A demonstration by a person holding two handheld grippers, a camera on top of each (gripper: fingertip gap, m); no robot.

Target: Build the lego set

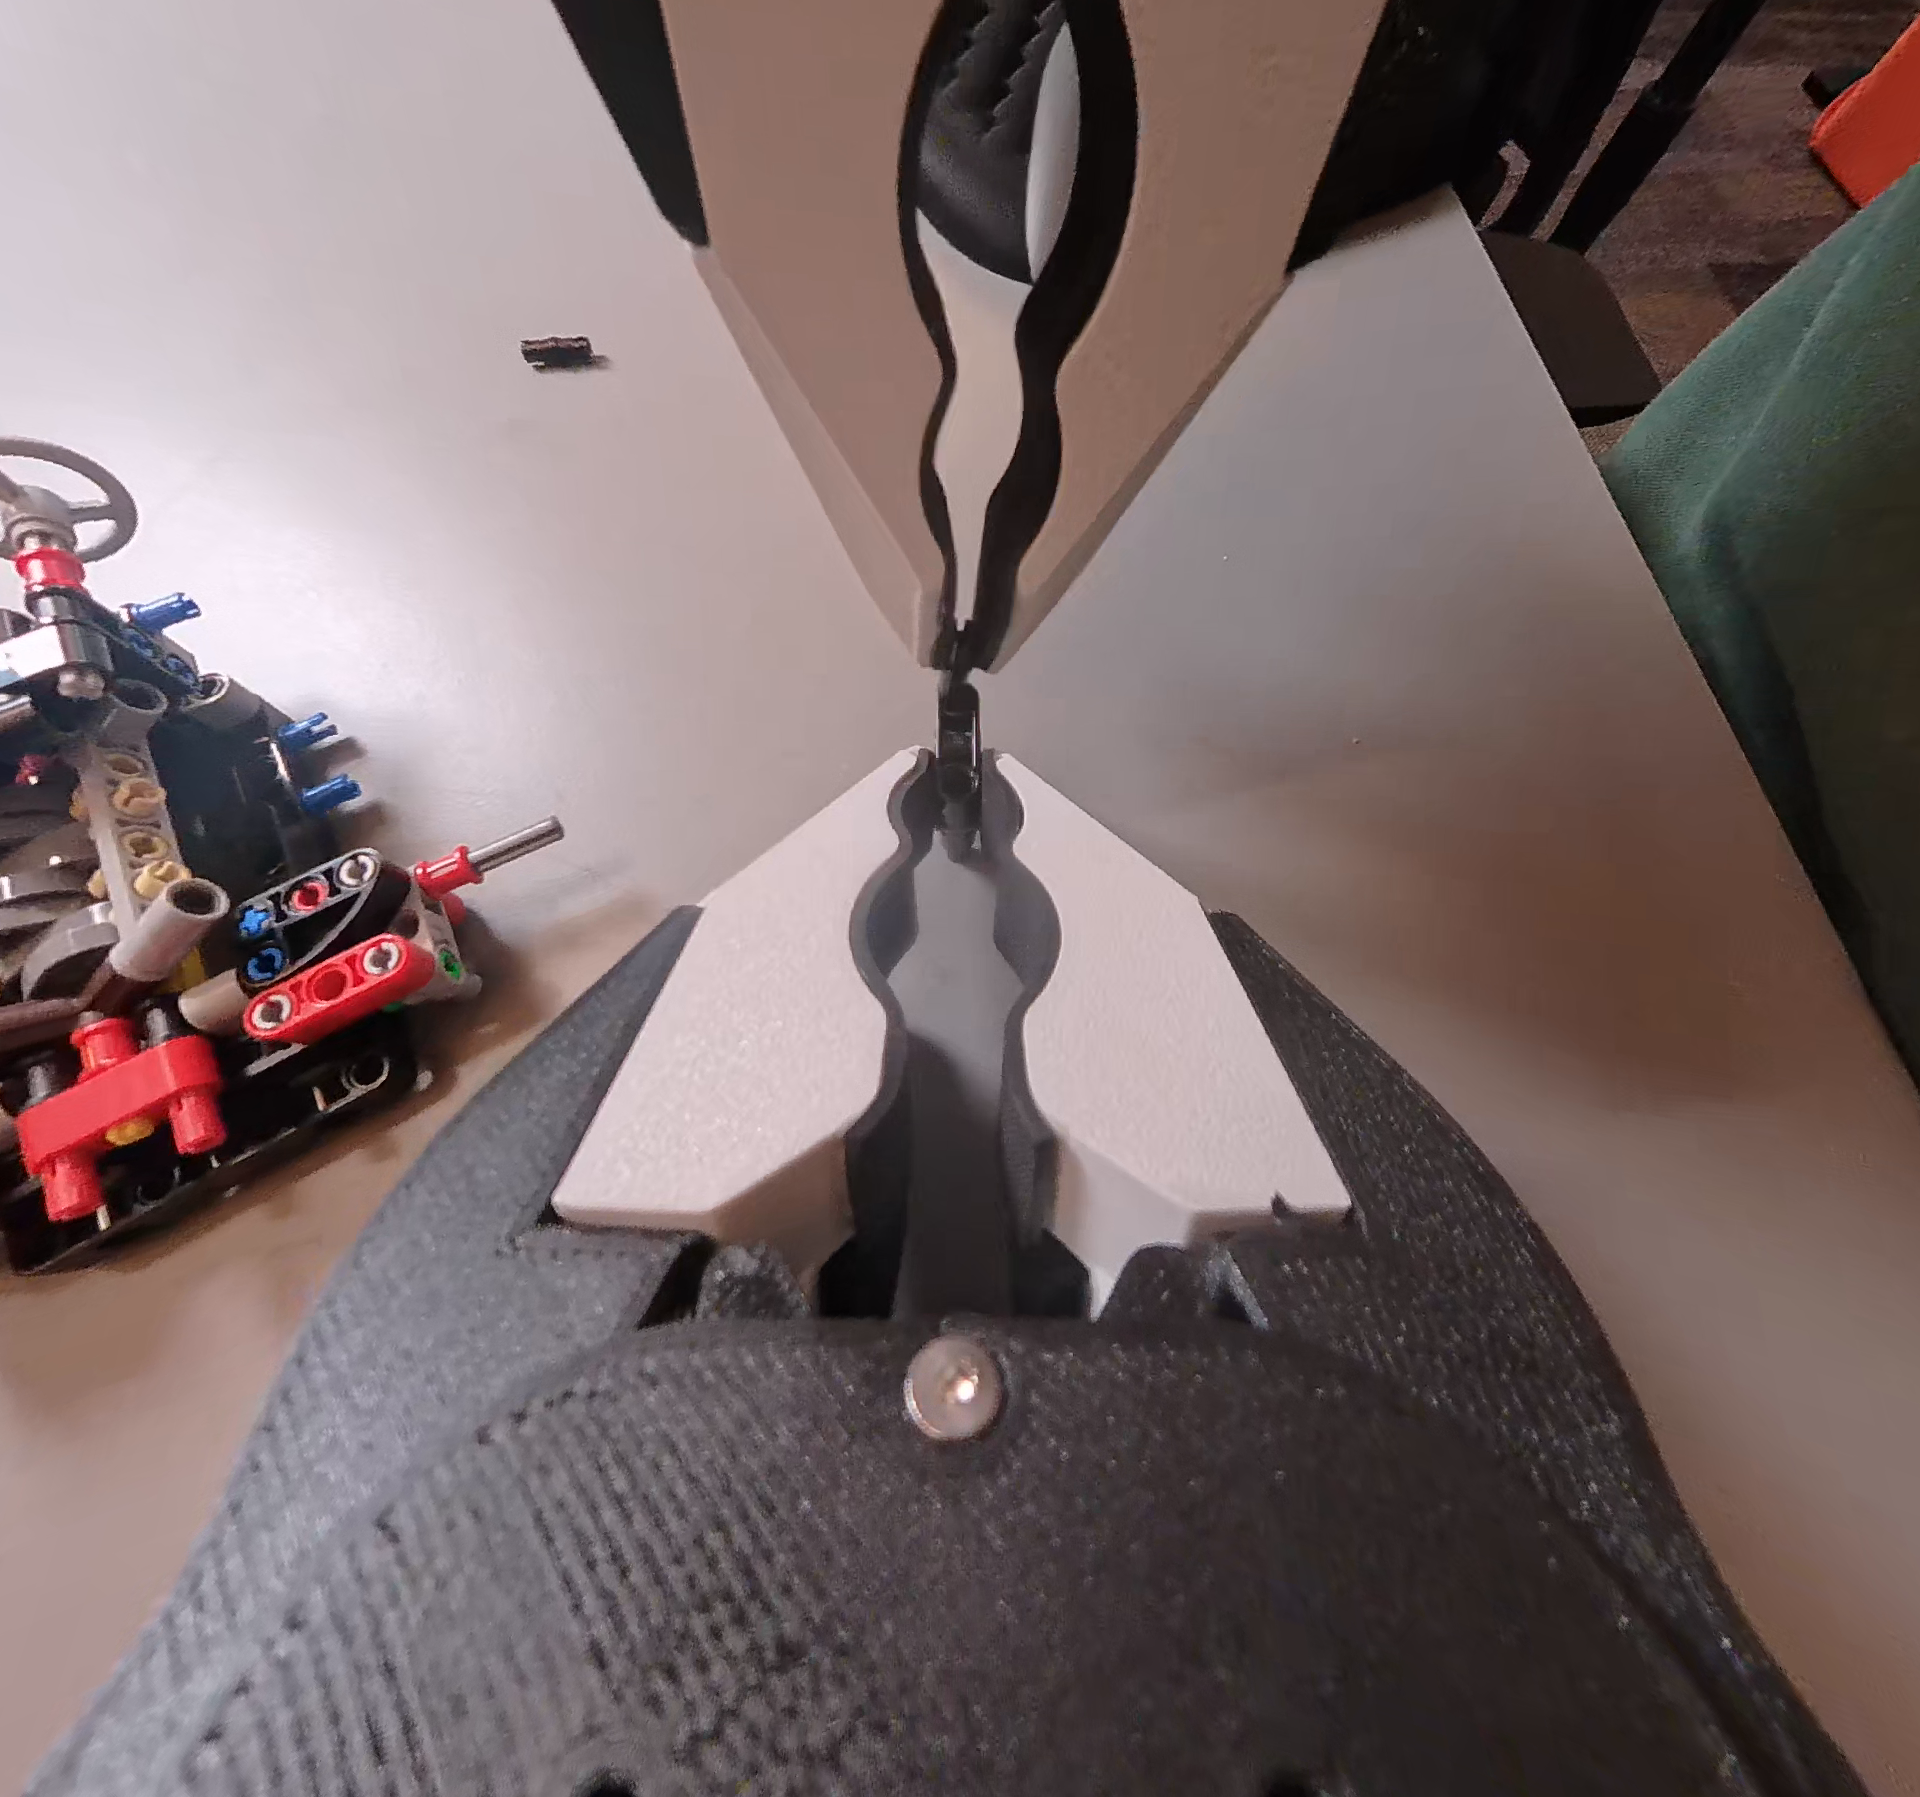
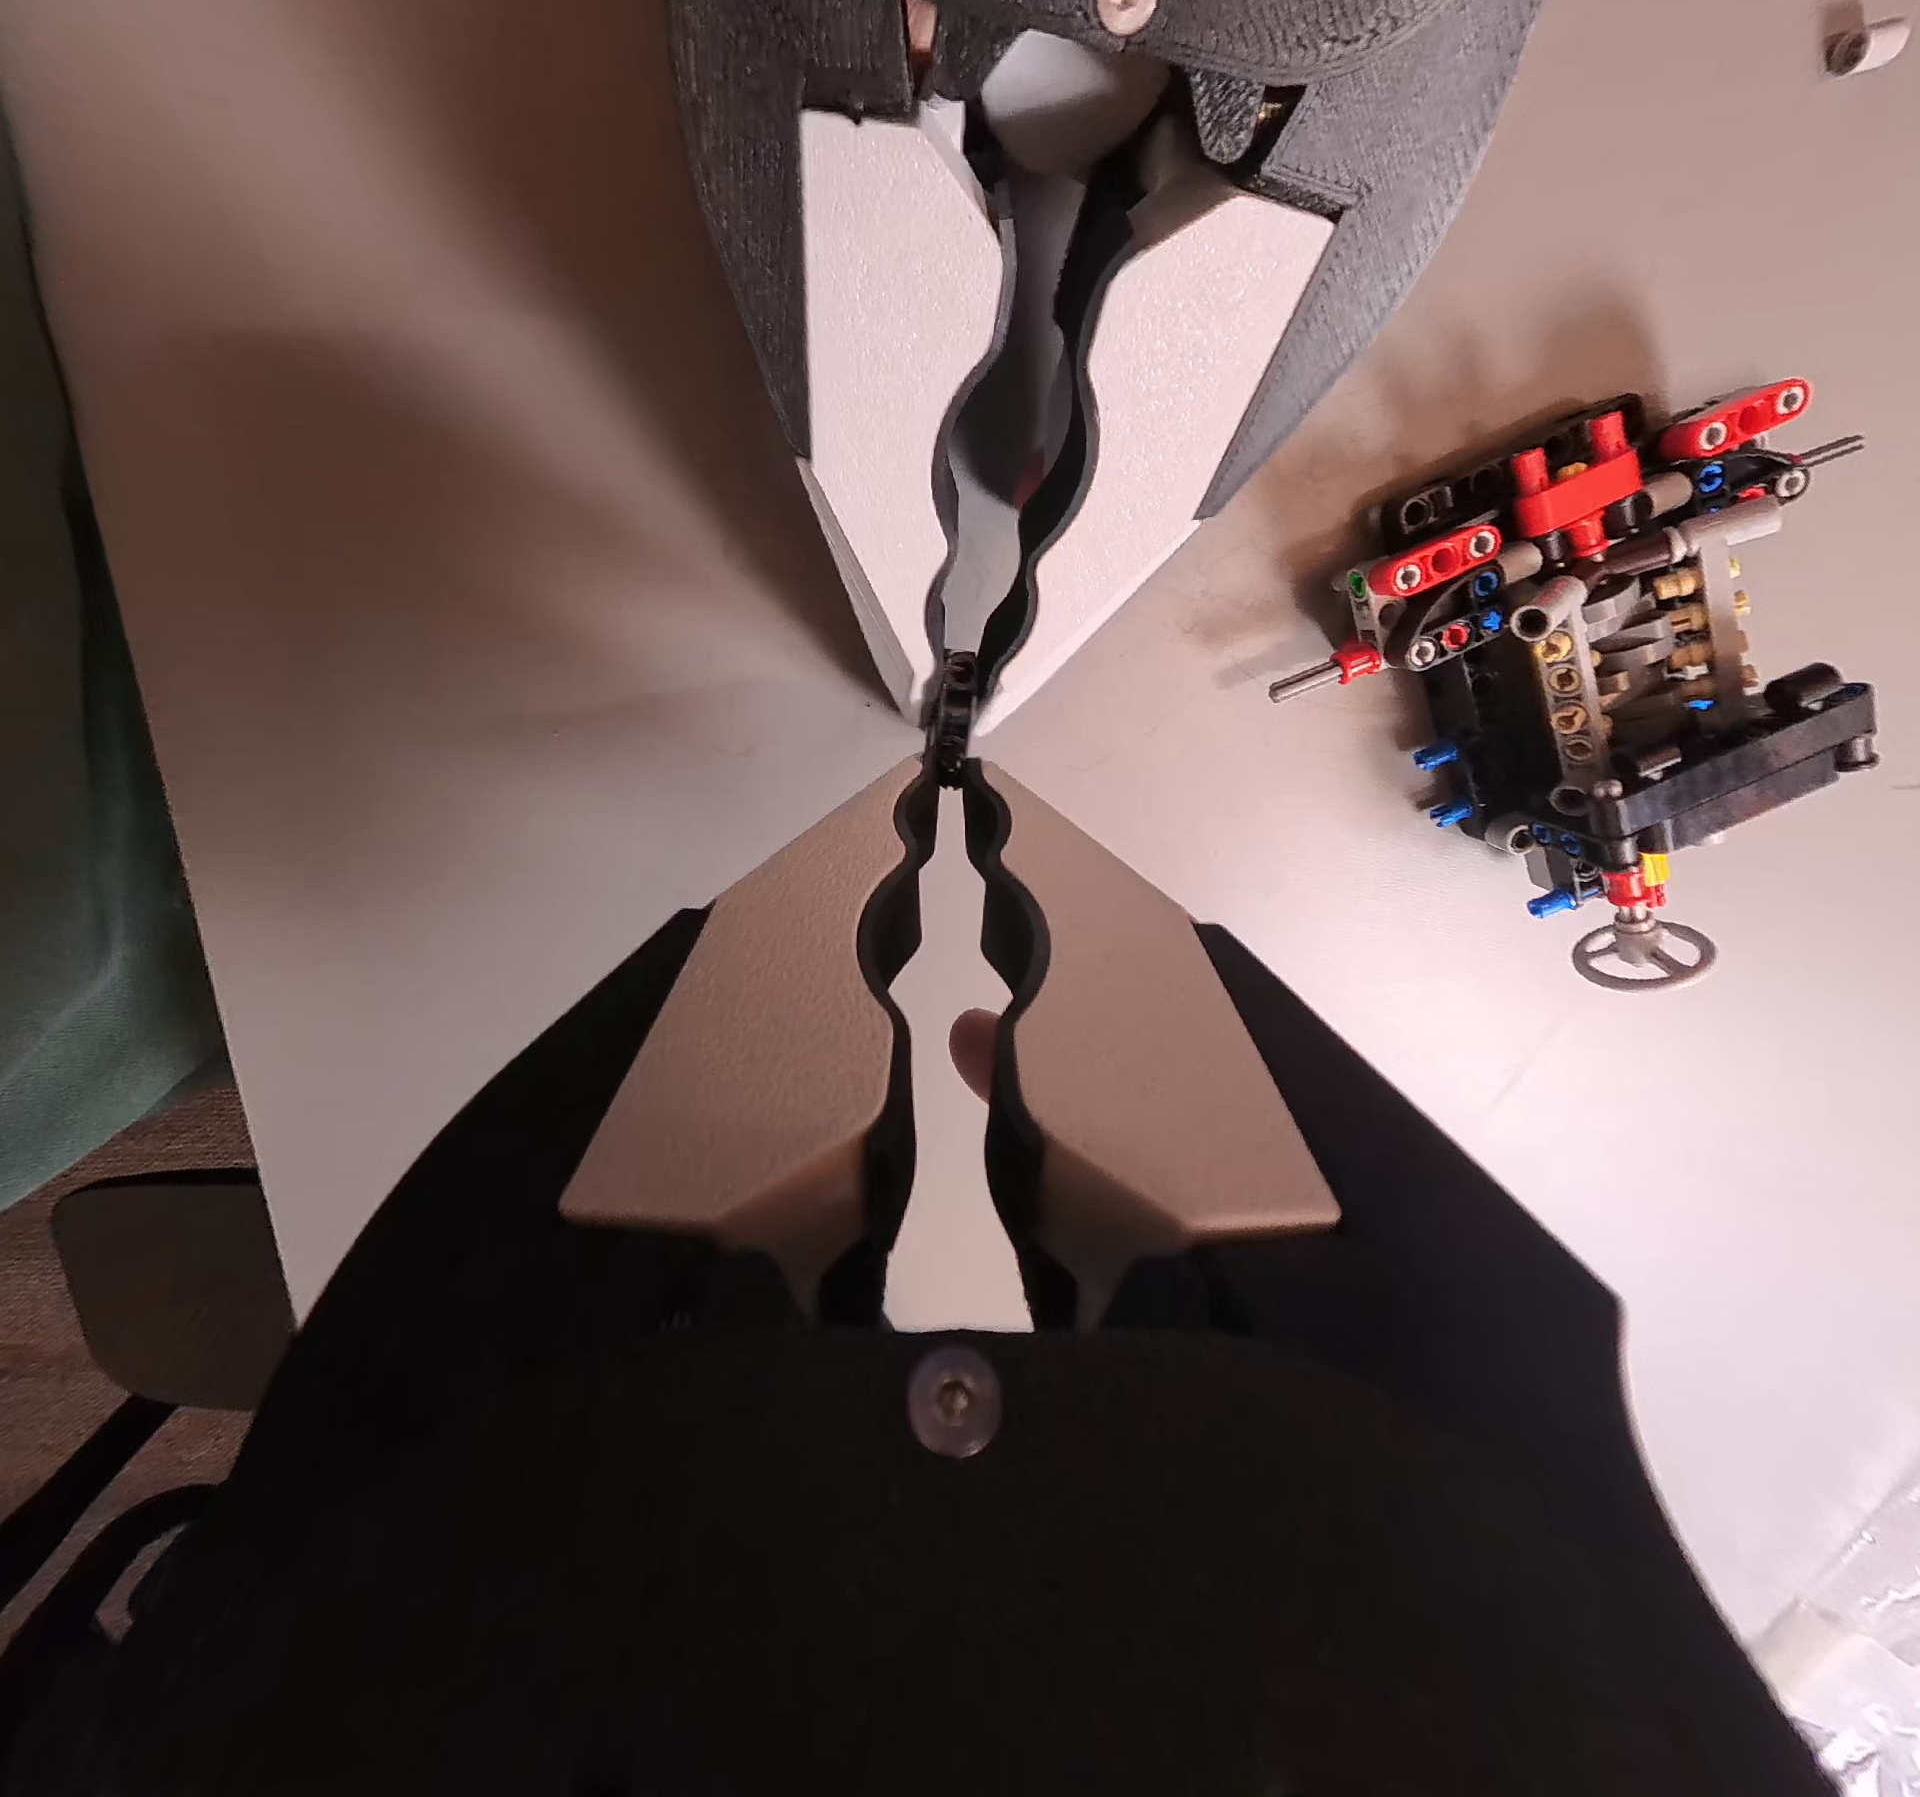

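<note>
A small black piece is pinched between both tongs' tips.

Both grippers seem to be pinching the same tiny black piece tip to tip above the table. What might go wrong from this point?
1. The small black piece is held only at the very fingertips of the left gripper and the right gripper, so a slight twist may pop it out.
2. If dropped, it could roll off the nearby table edge.
3. The partly built lego model sits well off to the side, so the piece needs carrying across in that thin grip.
</note>
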